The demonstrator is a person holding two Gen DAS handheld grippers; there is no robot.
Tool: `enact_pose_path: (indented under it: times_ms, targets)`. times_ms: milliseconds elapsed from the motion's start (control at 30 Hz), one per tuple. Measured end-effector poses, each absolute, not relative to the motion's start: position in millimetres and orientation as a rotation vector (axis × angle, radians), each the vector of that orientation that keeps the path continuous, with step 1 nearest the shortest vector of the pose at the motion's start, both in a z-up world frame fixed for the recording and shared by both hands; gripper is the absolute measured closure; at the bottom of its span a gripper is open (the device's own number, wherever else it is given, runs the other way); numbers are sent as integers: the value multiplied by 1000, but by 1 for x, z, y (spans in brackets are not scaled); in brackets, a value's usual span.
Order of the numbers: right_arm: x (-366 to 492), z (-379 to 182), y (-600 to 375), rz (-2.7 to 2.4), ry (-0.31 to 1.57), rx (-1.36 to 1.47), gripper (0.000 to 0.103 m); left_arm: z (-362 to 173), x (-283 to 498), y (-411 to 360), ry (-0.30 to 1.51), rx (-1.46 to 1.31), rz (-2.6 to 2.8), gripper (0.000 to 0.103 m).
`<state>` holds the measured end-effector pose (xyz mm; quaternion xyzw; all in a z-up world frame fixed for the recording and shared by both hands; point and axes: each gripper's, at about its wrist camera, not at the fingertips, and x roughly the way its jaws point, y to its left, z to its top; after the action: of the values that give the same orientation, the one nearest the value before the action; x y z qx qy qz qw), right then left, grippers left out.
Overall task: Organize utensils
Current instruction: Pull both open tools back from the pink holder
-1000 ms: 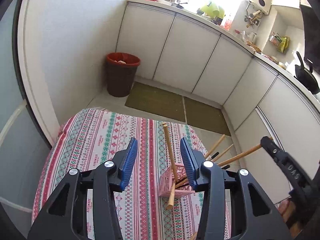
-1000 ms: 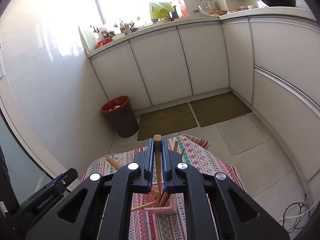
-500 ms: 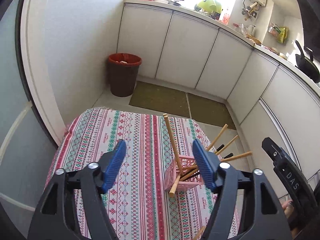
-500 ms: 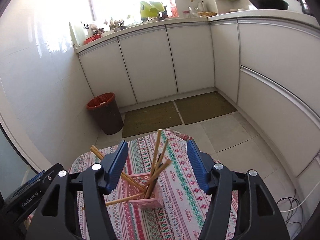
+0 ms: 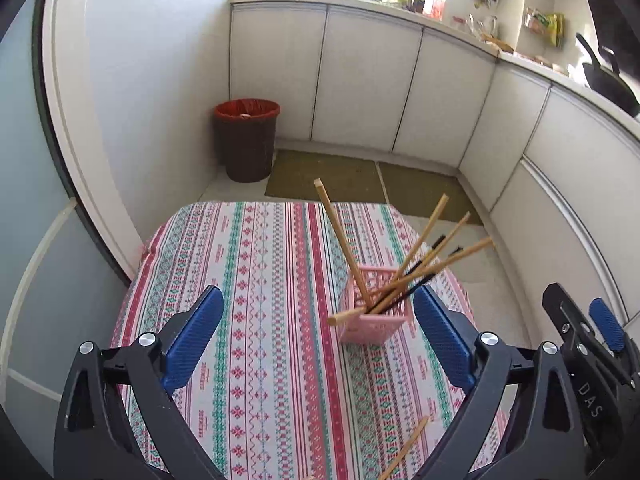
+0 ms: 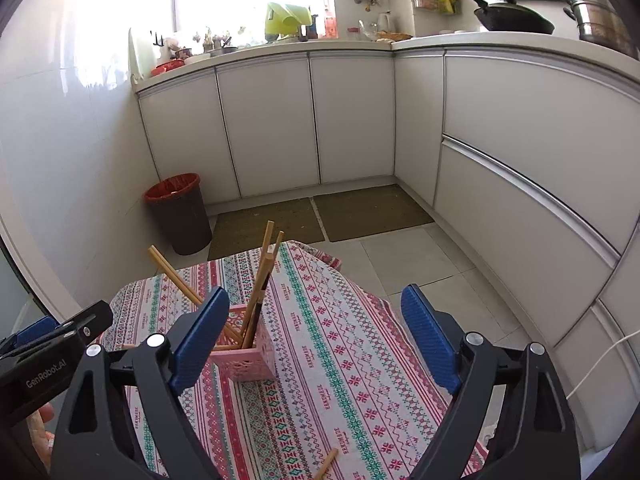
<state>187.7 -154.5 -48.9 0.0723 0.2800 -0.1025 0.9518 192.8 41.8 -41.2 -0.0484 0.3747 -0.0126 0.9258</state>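
Note:
A pink lattice holder [image 5: 372, 304] stands on the patterned tablecloth [image 5: 260, 280] and holds several wooden and black chopsticks [image 5: 344, 248] that lean out of it. It also shows in the right wrist view [image 6: 250, 350], partly behind the left finger. My left gripper [image 5: 316, 332] is open and empty, above the table and nearer than the holder. My right gripper [image 6: 314, 336] is open and empty, with the holder at its left finger. One loose wooden chopstick [image 5: 404, 448] lies on the cloth near the front edge; its tip shows in the right wrist view [image 6: 326, 462].
A brown bin with a red liner [image 5: 246, 140] stands on the floor by the wall beyond the table. White cabinets [image 6: 312, 120] run along the back and right. Two mats [image 6: 320, 216] lie on the tiled floor. The other gripper shows at each view's edge [image 5: 592, 360].
My right gripper let go of a wooden chopstick, which now stands in the holder, and opened wide. Both grippers pulled back and up from the holder; the left opened wider.

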Motion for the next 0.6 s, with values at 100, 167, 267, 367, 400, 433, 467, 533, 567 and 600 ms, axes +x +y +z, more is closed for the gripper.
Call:
enact_pose_path:
  times_ms: [100, 167, 267, 367, 400, 433, 467, 533, 567, 600]
  targets:
    - [176, -56, -159, -239, 569, 127, 13, -48, 187, 35, 781, -68, -30, 10]
    - [170, -60, -164, -258, 571, 121, 12, -52, 184, 31, 786, -53, -29, 8]
    - [161, -71, -173, -286, 594, 113, 11, -63, 179, 23, 820, -23, -38, 7]
    - [151, -86, -185, -302, 621, 117, 9, -87, 178, 8, 906, 43, -68, 7]
    - [147, -92, -190, -308, 631, 120, 9, -97, 179, 2, 945, 66, -88, 7]
    - [142, -98, -195, -313, 643, 126, 9, -108, 181, -4, 988, 82, -116, 7]
    - [137, -105, -201, -318, 658, 134, 8, -121, 183, -11, 1040, 100, -146, 7]
    - [124, -122, -215, -333, 690, 160, 8, -145, 187, -25, 1139, 115, -206, 7]
    - [117, -132, -224, -344, 706, 175, 8, -158, 188, -31, 1180, 123, -223, 7]
    - [108, -141, -233, -358, 714, 187, 8, -171, 189, -38, 1224, 138, -232, 7]
